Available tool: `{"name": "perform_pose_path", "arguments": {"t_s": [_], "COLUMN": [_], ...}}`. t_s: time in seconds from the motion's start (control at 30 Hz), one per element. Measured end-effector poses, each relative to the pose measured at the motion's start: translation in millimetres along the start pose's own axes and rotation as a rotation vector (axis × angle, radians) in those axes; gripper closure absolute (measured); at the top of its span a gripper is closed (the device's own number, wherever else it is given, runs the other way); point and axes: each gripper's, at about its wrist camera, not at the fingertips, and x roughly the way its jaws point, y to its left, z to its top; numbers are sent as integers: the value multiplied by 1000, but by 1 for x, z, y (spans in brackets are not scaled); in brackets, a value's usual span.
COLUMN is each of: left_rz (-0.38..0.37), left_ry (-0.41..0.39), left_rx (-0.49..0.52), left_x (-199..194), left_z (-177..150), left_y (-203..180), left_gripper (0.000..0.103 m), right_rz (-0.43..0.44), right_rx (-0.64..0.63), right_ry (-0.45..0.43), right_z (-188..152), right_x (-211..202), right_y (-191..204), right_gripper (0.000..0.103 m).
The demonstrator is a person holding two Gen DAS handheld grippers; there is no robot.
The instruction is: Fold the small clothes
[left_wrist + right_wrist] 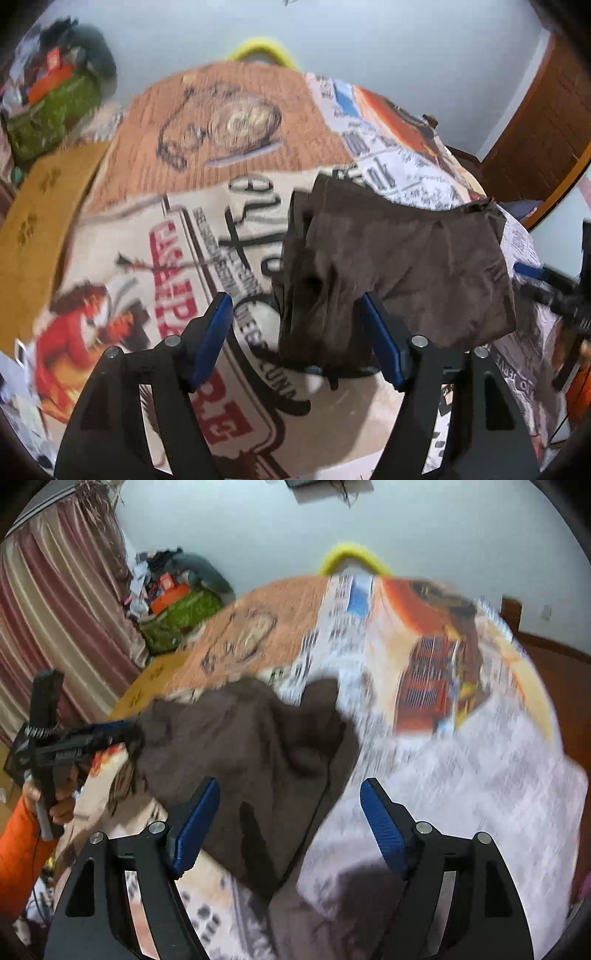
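A small brown garment lies rumpled on the printed cloth covering the table. My left gripper is open, its blue pads on either side of the garment's near left edge, just above it. My right gripper is open over the garment's near right part, not holding anything. The right gripper also shows in the left wrist view at the garment's right edge. The left gripper shows in the right wrist view at the garment's left edge.
A yellow chair back rises behind the table. A pile of bags and clutter sits beside a pink curtain at the left. A wooden door stands at the right. An orange mat lies on the table's left.
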Motion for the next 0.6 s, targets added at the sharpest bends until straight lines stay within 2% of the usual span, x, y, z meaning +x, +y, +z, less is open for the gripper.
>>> {"name": "perform_pose_path", "arguments": {"t_s": [0.13, 0.23, 0.27, 0.3, 0.33, 0.37, 0.4, 0.43, 0.47, 0.5, 0.57, 0.6], "left_rz": [-37, -44, -50, -54, -35, -34, -37, -31, -28, -39, -64, -63], "left_ry": [51, 84, 95, 102, 97, 91, 86, 79, 78, 79, 92, 95], "left_rx": [-10, 5, 9, 11, 14, 15, 17, 18, 21, 23, 15, 17], "left_x": [17, 31, 35, 39, 42, 42, 41, 39, 36, 33, 26, 21], "left_z": [-4, -3, -3, -2, -3, -3, -3, -4, -4, -5, -10, -13], "left_y": [-4, -13, -16, -19, -23, -25, -26, -28, -29, -30, -32, -33], "left_gripper": [32, 33, 36, 43, 47, 51, 61, 71, 76, 86, 90, 90], "right_rz": [-5, -1, 11, 25, 33, 38, 30, 26, 32, 31, 29, 39], "right_rx": [14, 33, 37, 43, 47, 49, 44, 38, 30, 30, 24, 27], "right_ry": [59, 32, 28, 27, 23, 18, 15, 15, 23, 37, 43, 46], "right_z": [-18, -19, -17, -15, -14, -13, -12, -12, -12, -12, -15, -15], "right_x": [18, 21, 22, 24, 25, 26, 28, 29, 31, 33, 33, 32], "right_y": [3, 5, 6, 7, 8, 10, 11, 13, 14, 13, 12, 11], "right_gripper": [27, 25, 25, 25, 28, 33, 38, 52, 60, 70, 87, 89]}}
